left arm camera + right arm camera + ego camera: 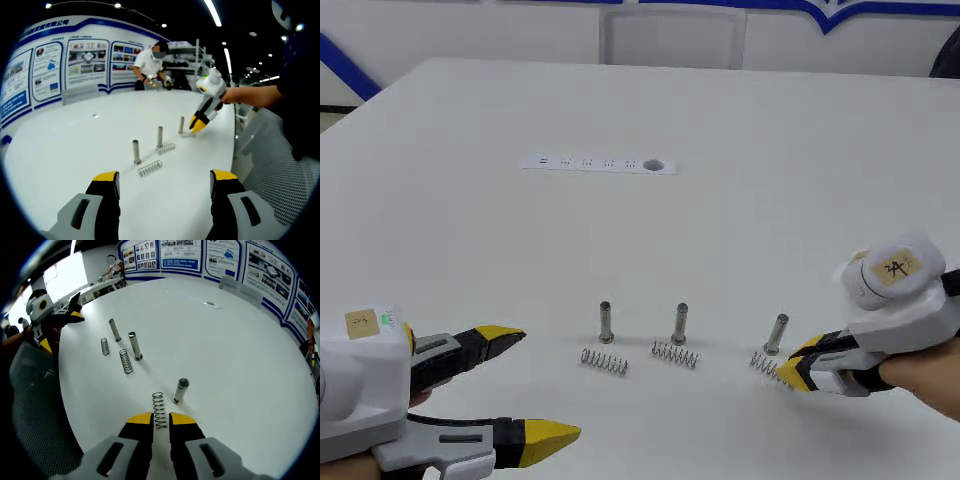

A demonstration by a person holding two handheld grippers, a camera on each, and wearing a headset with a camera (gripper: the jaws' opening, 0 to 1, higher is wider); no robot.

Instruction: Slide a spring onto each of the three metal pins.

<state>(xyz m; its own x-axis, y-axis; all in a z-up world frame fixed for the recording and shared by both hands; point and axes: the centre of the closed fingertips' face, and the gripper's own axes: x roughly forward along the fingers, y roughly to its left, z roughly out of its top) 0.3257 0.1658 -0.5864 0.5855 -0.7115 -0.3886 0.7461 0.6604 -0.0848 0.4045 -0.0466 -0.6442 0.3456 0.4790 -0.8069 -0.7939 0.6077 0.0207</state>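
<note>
My right tongs (160, 421) straddle the rightmost small steel coil spring (158, 407); gripping or not, I cannot tell. My left tongs (165, 176) gape. An off-centre pinch could flick it away.

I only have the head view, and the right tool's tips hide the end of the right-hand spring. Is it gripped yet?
Observer: The right gripper view shows the right tool with its jaws a narrow gap apart. The near end of the right-hand spring lies between the tips. I cannot confirm a firm pinch.
Operator: Anyone else nearby?
Observer: Yes. The left gripper view shows a person standing in the background, far from the work.
</note>
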